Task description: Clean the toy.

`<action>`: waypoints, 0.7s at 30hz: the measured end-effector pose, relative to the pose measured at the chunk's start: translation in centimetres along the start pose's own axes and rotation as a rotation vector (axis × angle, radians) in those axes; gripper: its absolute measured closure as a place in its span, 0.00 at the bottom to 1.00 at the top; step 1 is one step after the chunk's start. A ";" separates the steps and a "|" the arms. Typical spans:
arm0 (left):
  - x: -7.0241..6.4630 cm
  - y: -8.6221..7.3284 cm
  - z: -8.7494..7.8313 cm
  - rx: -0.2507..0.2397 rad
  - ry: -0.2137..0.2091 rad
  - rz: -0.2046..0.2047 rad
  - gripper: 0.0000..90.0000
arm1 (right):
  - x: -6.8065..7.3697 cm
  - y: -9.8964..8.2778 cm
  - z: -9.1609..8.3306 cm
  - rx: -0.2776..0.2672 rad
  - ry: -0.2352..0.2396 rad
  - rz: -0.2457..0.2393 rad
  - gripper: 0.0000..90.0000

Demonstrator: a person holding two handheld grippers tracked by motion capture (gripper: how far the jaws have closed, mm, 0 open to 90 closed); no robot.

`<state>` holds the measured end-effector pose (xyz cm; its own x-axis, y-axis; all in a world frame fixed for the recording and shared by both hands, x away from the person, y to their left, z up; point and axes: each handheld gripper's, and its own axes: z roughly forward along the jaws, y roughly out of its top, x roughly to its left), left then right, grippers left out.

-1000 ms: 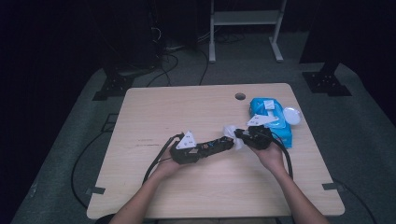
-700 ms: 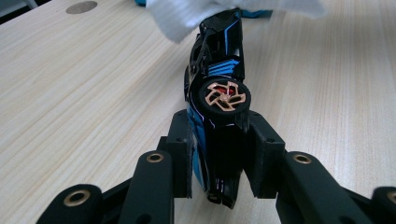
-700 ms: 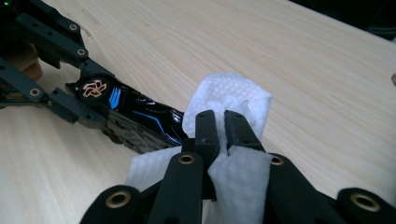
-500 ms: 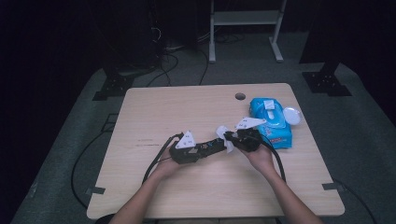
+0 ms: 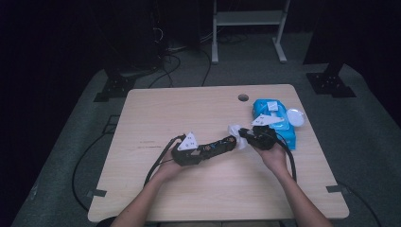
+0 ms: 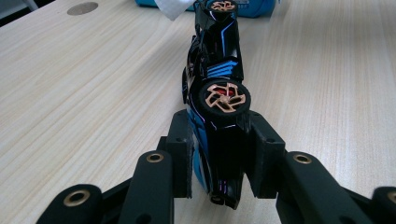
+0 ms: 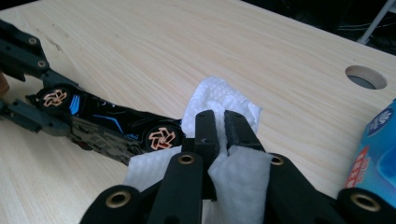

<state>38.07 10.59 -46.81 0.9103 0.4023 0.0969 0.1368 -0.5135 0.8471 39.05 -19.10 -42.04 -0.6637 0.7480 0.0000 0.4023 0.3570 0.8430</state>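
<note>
A black toy car (image 6: pixel 215 100) with blue stripes and copper wheels lies on its side, clamped at its rear between the jaws of my left gripper (image 6: pixel 219 161). From above, the toy car (image 5: pixel 218 146) points right from the left gripper (image 5: pixel 208 150) near the table's middle. My right gripper (image 7: pixel 218 133) is shut on a white wipe (image 7: pixel 224 105), which touches the toy car (image 7: pixel 105 123) at its front end by the front wheel. The right gripper (image 5: pixel 244 135) and the wipe (image 5: pixel 235 131) meet the car's nose in the high view.
A blue pack of wipes (image 5: pixel 273 120) lies at the table's right, with a white round lid (image 5: pixel 294 116) beside it. The wooden table (image 5: pixel 189 109) has a cable hole (image 5: pixel 243 97) at its far edge. Cables trail off the left side.
The right gripper with the wipe shifted left toward the car's front half a second ago, then came slightly back right. The left gripper and car stayed put.
</note>
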 end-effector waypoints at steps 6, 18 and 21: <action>0.0 0.0 0.0 -0.004 -0.001 -0.004 0.74 | 1.6 0.2 1.2 0.018 0.067 -0.023 0.92; -0.1 0.1 0.0 0.002 -0.002 0.001 0.74 | 5.8 2.1 2.4 -0.034 0.228 -0.056 0.92; -0.1 0.1 0.0 0.003 0.000 -0.003 0.74 | 7.4 2.3 3.5 -0.016 0.273 -0.086 0.92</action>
<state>38.01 10.55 -46.74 0.9101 0.4034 0.0945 0.1404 -0.5149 0.8457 37.25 -10.74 -42.05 -0.8411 0.5361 0.0715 0.3288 0.4019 0.8546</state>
